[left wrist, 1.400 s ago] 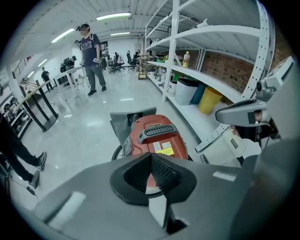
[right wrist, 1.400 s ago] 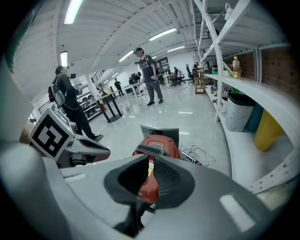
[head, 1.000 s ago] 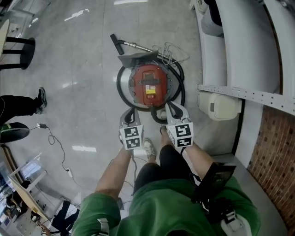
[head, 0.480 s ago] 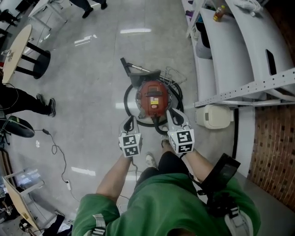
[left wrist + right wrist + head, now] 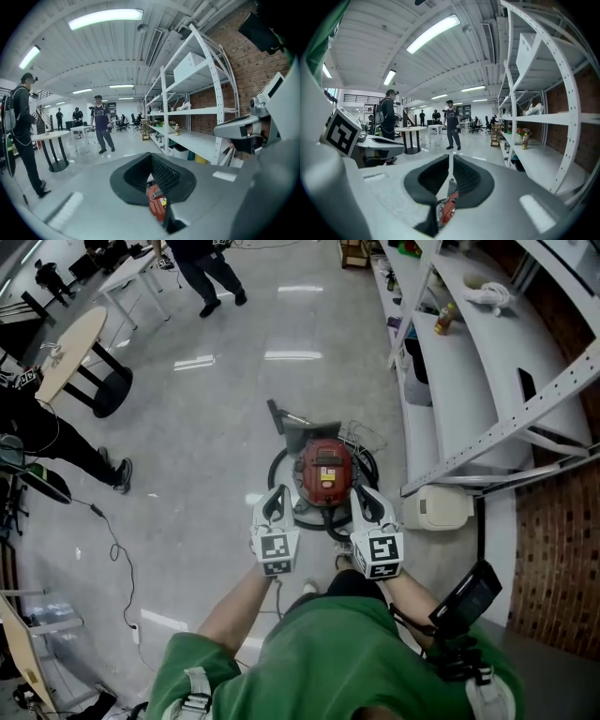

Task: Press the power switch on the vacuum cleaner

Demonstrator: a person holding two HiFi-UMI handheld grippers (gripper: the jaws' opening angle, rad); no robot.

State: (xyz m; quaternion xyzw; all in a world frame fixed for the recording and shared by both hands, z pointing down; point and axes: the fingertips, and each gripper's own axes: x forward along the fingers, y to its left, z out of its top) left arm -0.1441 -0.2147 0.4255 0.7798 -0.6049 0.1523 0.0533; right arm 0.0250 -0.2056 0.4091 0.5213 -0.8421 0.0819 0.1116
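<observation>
The red vacuum cleaner [image 5: 325, 472] stands on the grey floor, ringed by its black hose, with the nozzle [image 5: 275, 416] lying at its far left. My left gripper [image 5: 275, 506] hovers at the cleaner's near left edge and my right gripper [image 5: 365, 505] at its near right edge. Both are above it, and I see no contact. In the left gripper view the jaws [image 5: 151, 157] meet at the tips, and the red body [image 5: 157, 204] shows through the gap below. The right gripper [image 5: 450, 159] is likewise shut and empty, with a sliver of red [image 5: 449, 208] beneath.
A white shelving rack [image 5: 469, 362] runs along the right, with a cream box [image 5: 441, 510] at its foot beside the cleaner. A cable [image 5: 117, 549] trails over the floor at left. A round table [image 5: 75, 352] and standing people [image 5: 211, 268] are farther off.
The head view has pulled back and tilted up, so the cleaner looks smaller and more of the room shows. Both grippers stay side by side at the cleaner's near edge.
</observation>
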